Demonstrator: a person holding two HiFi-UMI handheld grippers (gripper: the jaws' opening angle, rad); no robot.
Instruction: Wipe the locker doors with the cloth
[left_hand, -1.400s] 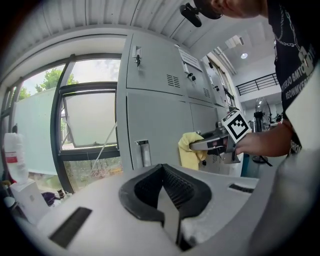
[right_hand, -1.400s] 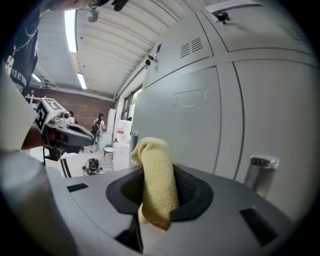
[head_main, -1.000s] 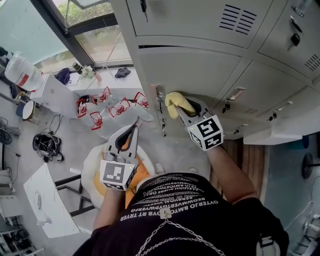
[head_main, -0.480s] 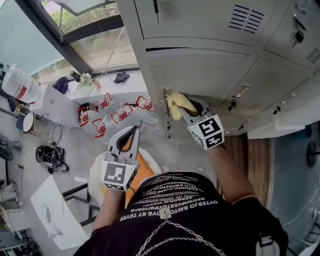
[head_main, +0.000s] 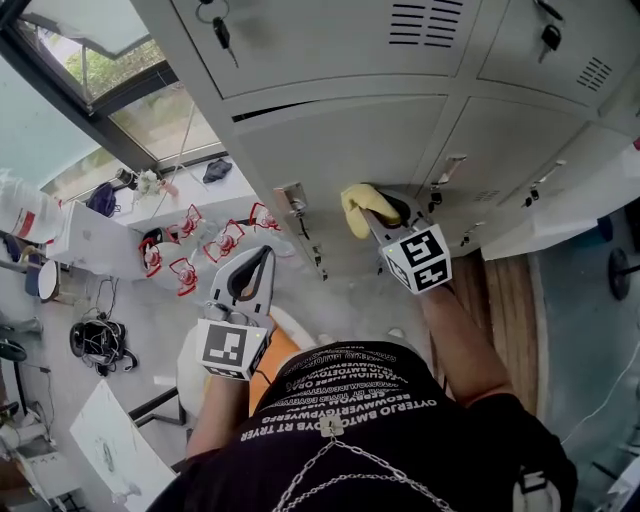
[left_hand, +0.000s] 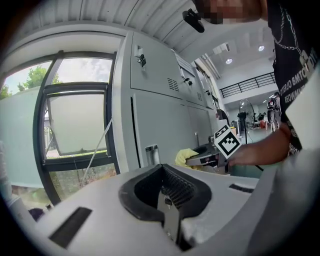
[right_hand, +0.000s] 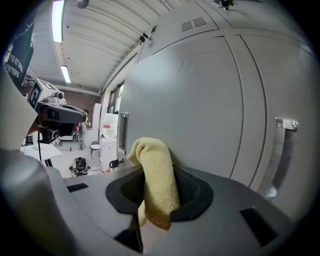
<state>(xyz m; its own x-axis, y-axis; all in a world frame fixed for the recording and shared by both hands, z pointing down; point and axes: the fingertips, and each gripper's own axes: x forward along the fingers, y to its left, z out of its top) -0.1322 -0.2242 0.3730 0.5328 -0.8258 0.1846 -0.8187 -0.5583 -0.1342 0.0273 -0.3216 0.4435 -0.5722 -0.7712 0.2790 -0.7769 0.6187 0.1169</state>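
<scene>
A bank of grey locker doors (head_main: 350, 130) fills the top of the head view. My right gripper (head_main: 374, 210) is shut on a folded yellow cloth (head_main: 358, 207) and holds it against the lower door, right of a metal handle (head_main: 293, 200). In the right gripper view the cloth (right_hand: 156, 177) sticks up from the jaws in front of the grey door (right_hand: 200, 100). My left gripper (head_main: 266, 255) hangs shut and empty over the floor, away from the lockers. From the left gripper view I see the lockers (left_hand: 150, 120) and the cloth (left_hand: 185, 156).
Keys (head_main: 220, 30) hang in the upper locker doors. More handles (head_main: 447, 168) sit on the doors to the right. On the floor at left lie red-and-white items (head_main: 185, 265), a cable coil (head_main: 95, 338) and a white table (head_main: 90, 235). A window (head_main: 150, 120) is beside the lockers.
The cloth in my right gripper has slid to the right along the door, farther from the left handle. My left gripper stays shut and has hardly moved.
</scene>
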